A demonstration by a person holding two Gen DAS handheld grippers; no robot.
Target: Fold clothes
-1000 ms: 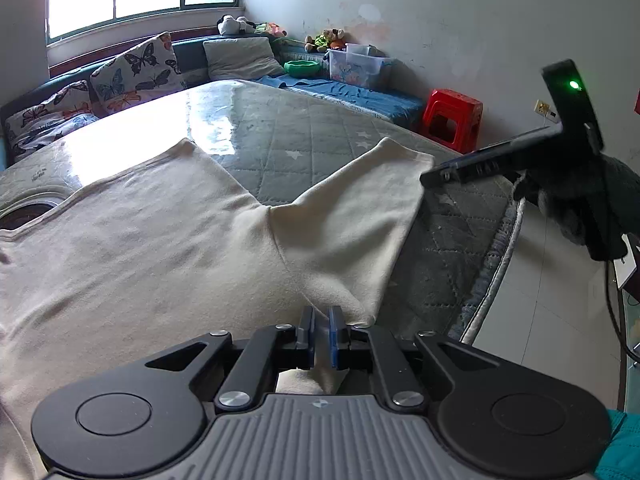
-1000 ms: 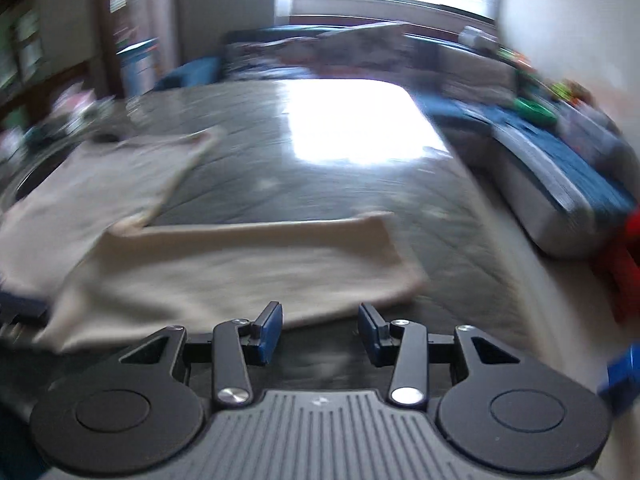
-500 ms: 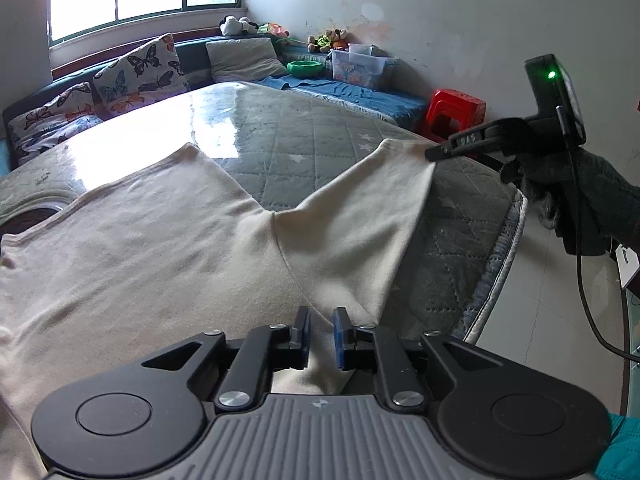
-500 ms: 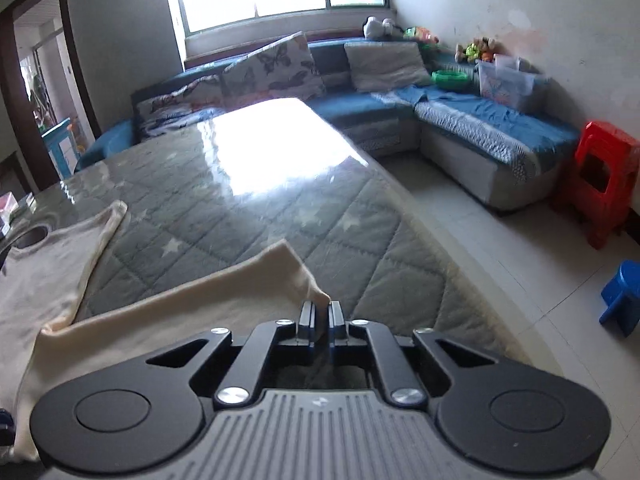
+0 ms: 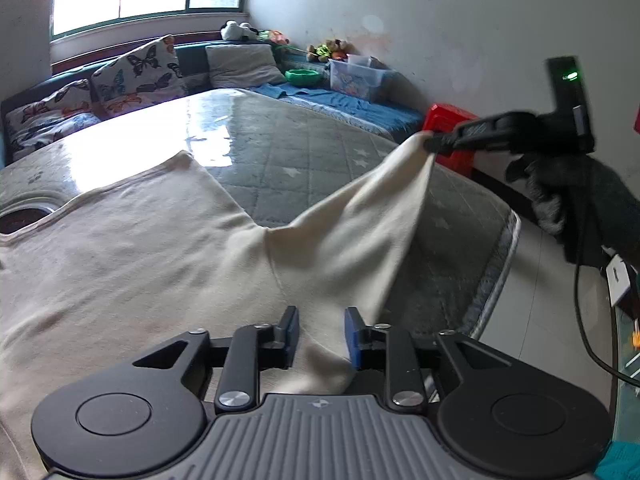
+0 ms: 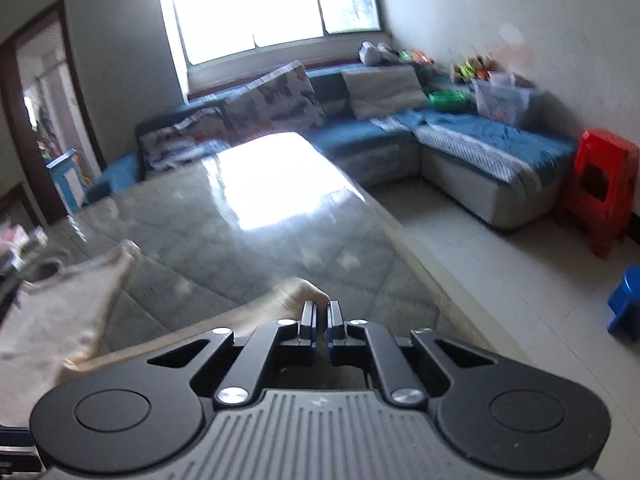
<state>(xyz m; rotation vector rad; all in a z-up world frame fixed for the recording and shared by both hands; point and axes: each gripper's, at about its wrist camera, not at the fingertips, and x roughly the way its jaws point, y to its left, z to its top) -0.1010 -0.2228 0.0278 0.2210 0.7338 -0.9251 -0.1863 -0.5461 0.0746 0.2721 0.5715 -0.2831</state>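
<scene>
We had the cream shirt (image 5: 132, 264) spread across the quilted table (image 5: 304, 160), its body flat and its neck opening toward our left. Our right gripper (image 5: 430, 145) was clamped on the cuff end of the nearer sleeve (image 5: 360, 240), jaws pinched tight on the cloth, and that sleeve hung lifted off the table in a slack slope. From the right wrist view the same gripper (image 6: 321, 316) showed its fingers nearly together with a tuck of fabric between them.

Our left gripper (image 5: 322, 330) sat low over the shirt near the armpit seam, jaws apart, cloth lying between the blue pads (image 5: 353, 338) but not squeezed.

Here was the worry: only a thin bite of cuff was in the right jaws, right at the corner. A quick swing could have pulled it free, and the sleeve would have dropped in a heap near the table edge (image 5: 496, 280), maybe sliding off toward the floor.

Second risk: with the left jaws not holding anything, a pull on the sleeve could have dragged the whole body along and wrinkled the flat part.

Third: the sleeve sagged in the middle, so laying it down carelessly could have left a crooked, doubled crease instead of a clean fold line.
</scene>
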